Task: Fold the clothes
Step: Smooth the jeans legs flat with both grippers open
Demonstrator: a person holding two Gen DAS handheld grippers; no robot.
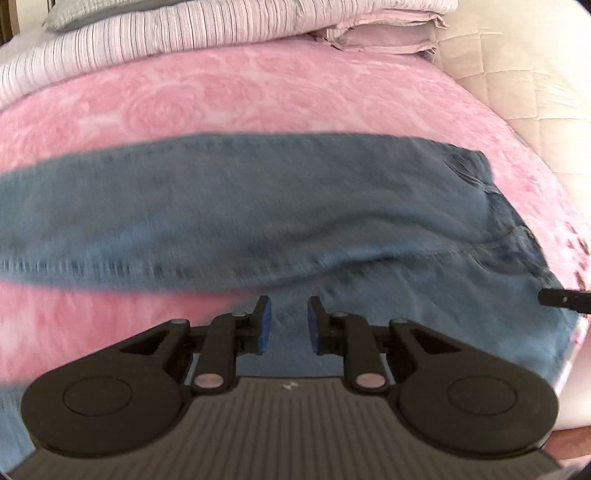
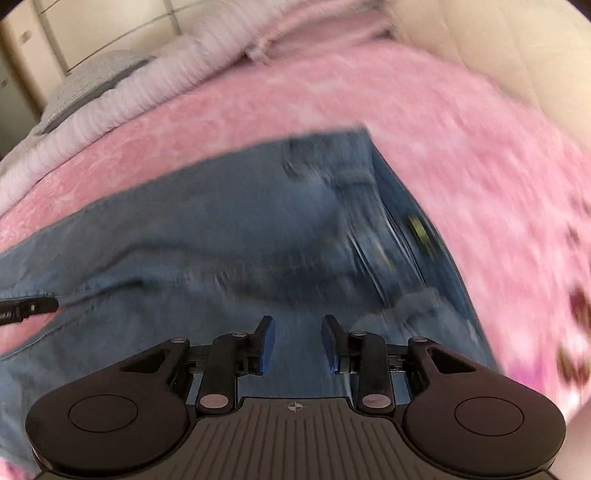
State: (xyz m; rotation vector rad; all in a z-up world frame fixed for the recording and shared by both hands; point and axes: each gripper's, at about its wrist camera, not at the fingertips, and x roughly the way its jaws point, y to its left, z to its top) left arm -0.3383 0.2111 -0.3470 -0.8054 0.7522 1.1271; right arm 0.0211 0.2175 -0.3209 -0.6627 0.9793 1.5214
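Pink rose-embossed blanket (image 1: 258, 96) covers the bed and carries every item shown; both views are blurred.

Left claw (image 1: 290, 325): jaws parted, blue pads (image 1: 265, 325) facing each other across a clear gap, nothing between them. It hovers over the near edge of the blue jeans (image 1: 221, 206), at the point where denim meets bare blanket on the claw's left.

Right claw (image 2: 298, 343): likewise released, its blue pads (image 2: 269, 345) apart and empty, poised above the jeans (image 2: 184, 229) close to the waist end. Whether either claw touches the cloth cannot be told.

Jeans: spread flat across the middle of the bed. In the left wrist view the legs run toward the left edge of the bed and the waistband lies toward the right. In the right wrist view a small greenish label (image 2: 421, 230) shows inside the waistband, with frayed pale threads just ahead of the right claw's right finger.

Each view catches the tip of the other claw at its margin: right claw (image 1: 565, 300), left claw (image 2: 27, 310), both over denim.

Far edge of the bed: striped pale bedding (image 1: 155, 40) stacked, with a grey pillow (image 1: 110, 13) on top and folded pink fabric (image 1: 384, 37) beside it. Cream quilted headboard (image 1: 517, 74) bounds the right side.
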